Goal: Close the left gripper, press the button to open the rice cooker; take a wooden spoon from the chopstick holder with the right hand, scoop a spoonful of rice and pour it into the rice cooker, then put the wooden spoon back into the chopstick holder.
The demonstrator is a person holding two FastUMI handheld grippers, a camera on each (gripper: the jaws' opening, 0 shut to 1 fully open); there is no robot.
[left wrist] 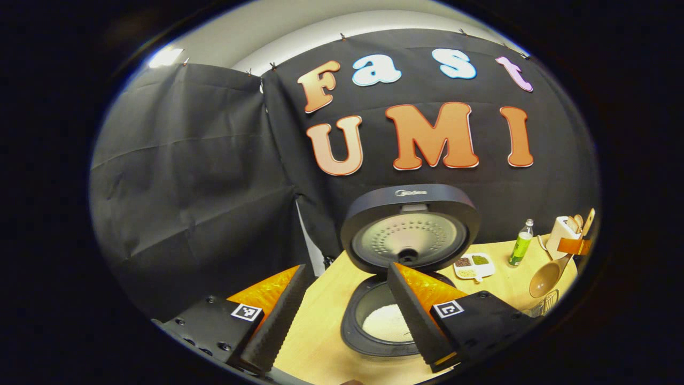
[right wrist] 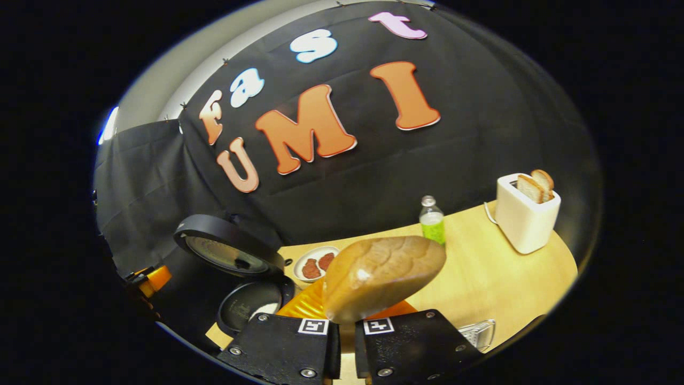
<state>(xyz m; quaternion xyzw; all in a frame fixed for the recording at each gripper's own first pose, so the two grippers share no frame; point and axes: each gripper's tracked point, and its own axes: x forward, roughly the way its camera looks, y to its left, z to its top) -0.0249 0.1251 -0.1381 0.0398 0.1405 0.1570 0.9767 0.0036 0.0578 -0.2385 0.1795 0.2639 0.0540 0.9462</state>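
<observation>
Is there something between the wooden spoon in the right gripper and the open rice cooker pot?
Nothing visible. The wooden spoon, gripped by the right gripper, has open table between it and the rice cooker, whose lid stands raised behind the pot.

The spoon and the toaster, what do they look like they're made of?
The wooden spoon looks like varnished wood: brown grain bands and a glossy highlight on the bowl. The toaster looks like smooth white plastic or painted metal, matte and seamless; which one, I cannot tell.

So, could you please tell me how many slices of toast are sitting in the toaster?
2: both stand upright in the white toaster, one slice in front, the other just behind it. Nothing more can be seen inside.
</observation>
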